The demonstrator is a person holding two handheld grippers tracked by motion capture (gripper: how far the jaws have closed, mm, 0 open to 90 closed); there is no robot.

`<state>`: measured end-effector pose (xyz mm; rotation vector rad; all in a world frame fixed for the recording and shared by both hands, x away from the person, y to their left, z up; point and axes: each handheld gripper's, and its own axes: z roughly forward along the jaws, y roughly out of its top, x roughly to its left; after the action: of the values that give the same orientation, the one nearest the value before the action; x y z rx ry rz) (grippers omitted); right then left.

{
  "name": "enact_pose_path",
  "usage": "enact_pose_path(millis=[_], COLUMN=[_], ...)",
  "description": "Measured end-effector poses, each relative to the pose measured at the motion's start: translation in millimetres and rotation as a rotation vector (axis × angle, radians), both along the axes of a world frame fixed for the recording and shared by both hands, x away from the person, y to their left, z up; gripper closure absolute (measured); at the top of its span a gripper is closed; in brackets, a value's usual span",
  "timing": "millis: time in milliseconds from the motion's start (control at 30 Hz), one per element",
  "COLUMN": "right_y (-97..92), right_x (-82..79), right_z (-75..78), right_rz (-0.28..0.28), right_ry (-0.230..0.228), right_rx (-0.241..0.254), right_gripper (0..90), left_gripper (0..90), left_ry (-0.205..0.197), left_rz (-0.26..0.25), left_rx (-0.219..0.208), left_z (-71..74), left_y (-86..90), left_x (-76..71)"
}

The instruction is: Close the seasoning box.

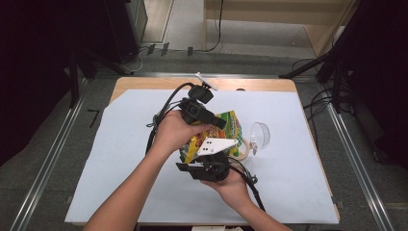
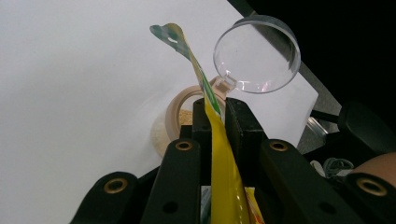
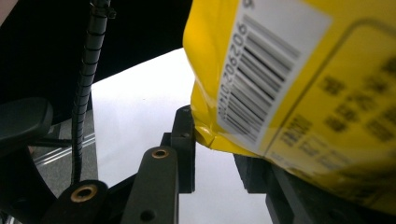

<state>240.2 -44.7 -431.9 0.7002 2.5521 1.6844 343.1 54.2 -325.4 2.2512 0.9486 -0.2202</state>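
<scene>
A yellow snack bag is held up over the white table cover between both grippers. My left gripper is shut on the bag's thin upper edge, which runs up between its jaws to a torn tip. My right gripper comes from below and is shut on a lower corner of the bag, near the barcode. Under the bag stands a round beige container holding pale grains. Its clear hinged lid is flipped open.
A white sheet covers most of the wooden table. The container and its lid sit right of centre. Cables trail from both grippers. Dark stands and floor rails surround the table.
</scene>
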Motion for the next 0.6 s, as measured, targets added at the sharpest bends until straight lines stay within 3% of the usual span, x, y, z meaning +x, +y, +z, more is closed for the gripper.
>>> enact_pose_path(millis=[600], right_y=[-0.1], right_x=[-1.1], right_z=[0.9], right_rz=[-0.002], right_ry=[-0.005], right_rx=[0.006], right_gripper=[72.3], left_gripper=[82.9], left_ry=[0.005], left_rz=[0.002], left_rx=[-0.001], left_z=[0.2], left_y=[0.5], left_x=[1.0])
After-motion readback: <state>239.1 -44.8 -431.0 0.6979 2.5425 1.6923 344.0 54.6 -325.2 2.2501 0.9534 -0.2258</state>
